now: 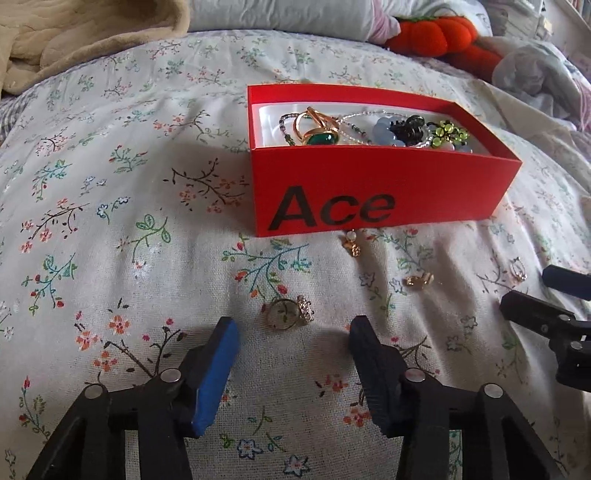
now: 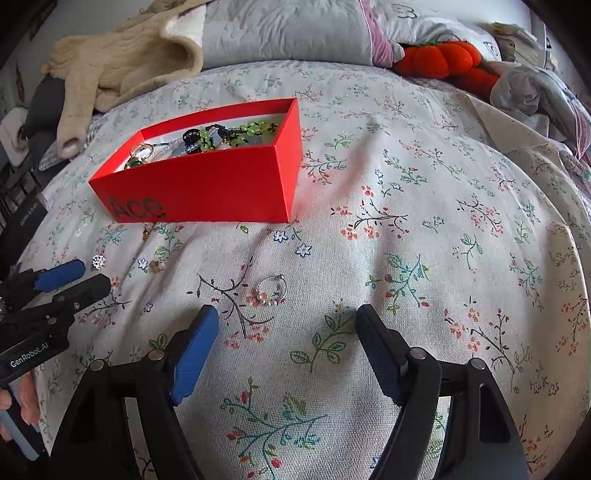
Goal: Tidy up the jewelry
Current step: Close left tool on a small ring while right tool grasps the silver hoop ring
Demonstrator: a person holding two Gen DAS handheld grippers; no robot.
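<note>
A red box marked "Ace" [image 1: 369, 184] sits on the floral bedspread and holds rings, bead strings and hair clips. My left gripper [image 1: 293, 332] is open, its jaws on either side of a sparkly ring [image 1: 290, 314] lying just ahead of the fingertips. A gold earring [image 1: 417, 280], a small charm [image 1: 352, 243] and a hoop [image 1: 517, 269] lie loose in front of the box. My right gripper [image 2: 286, 321] is open, just short of a pearl hoop earring [image 2: 271, 290]. The box also shows in the right wrist view [image 2: 207, 184].
A beige blanket [image 2: 122, 70], grey pillows [image 2: 280, 33] and an orange pumpkin plush [image 2: 443, 59] lie at the head of the bed. The left gripper shows at the left of the right wrist view [image 2: 70, 280], with a dark box [image 2: 22, 225] behind it.
</note>
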